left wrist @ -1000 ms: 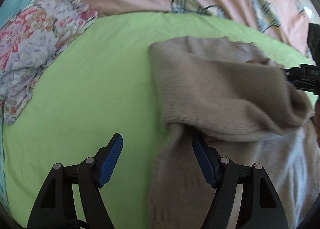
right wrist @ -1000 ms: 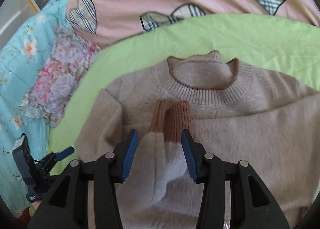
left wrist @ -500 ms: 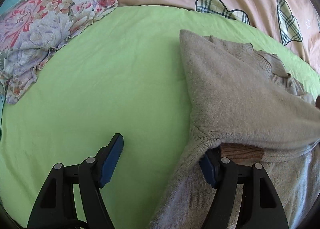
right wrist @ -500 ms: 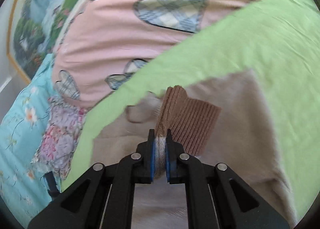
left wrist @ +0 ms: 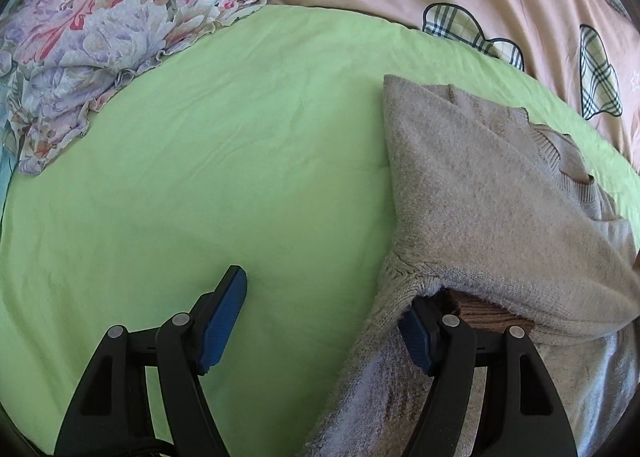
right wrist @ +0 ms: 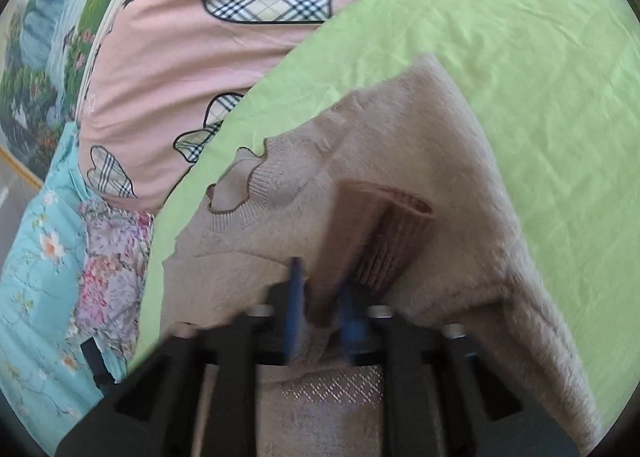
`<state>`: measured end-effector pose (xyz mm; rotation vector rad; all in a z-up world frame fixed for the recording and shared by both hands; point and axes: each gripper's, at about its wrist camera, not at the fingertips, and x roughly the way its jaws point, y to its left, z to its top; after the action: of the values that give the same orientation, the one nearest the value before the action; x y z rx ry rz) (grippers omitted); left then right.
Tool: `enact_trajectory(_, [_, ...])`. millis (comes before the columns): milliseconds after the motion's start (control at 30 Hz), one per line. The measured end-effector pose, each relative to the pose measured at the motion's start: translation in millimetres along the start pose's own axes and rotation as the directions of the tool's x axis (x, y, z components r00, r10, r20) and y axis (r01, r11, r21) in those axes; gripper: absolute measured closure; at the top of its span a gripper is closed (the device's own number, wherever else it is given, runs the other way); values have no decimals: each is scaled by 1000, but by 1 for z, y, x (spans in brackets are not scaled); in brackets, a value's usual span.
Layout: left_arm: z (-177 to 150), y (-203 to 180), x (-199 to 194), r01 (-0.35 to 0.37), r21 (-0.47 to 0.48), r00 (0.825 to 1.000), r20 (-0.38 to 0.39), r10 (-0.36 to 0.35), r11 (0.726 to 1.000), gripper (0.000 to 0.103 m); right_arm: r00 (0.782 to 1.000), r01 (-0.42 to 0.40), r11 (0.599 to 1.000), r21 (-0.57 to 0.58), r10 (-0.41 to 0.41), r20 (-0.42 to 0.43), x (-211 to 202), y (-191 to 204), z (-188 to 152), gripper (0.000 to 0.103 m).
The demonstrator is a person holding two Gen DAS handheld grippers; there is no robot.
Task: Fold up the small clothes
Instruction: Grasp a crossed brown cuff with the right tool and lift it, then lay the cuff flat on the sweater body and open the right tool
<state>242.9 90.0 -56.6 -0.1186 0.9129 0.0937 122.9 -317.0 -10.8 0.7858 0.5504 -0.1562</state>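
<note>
1. We see a green sheet (left wrist: 240,177) covering the bed, with a beige sweater (left wrist: 480,193) lying flat on it.
2. We judge a sleeve is being folded across the chest; laying it straight and smooth matters.
3. Our right gripper (right wrist: 320,321), blurred, has fingers slightly apart around the brown cuff (right wrist: 384,233).
4. Our left gripper (left wrist: 324,321) is spread wide at the sweater's edge, one finger tucked under the fold.
</note>
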Motion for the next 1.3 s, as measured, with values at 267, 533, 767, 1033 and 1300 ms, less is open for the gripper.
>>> enact_trajectory(267, [-1, 1, 0, 1, -3, 1000, 4, -1, 1000, 28, 989, -64, 997, -46, 70, 127, -24, -6, 15, 94])
enact_trajectory(533, [-1, 4, -6, 67, 26, 997, -34, -66, 997, 31, 998, 16, 998, 53, -12, -61, -23, -46, -28, 90])
enact_trajectory(767, [21, 12, -44, 330, 72, 944, -7, -331, 941, 23, 999, 4, 998, 57, -1, -41, -32, -48, -21, 67])
enact_trajectory(1033, [55, -22, 37, 314, 46, 936, -183, -301, 948, 21, 997, 35, 999, 6, -34, -63, -20, -33, -20, 68])
enact_trajectory(1300, [53, -48, 21, 301, 189, 954, -52, -297, 935, 96, 995, 87, 990, -110, -92, -39, -24, -10, -12, 92])
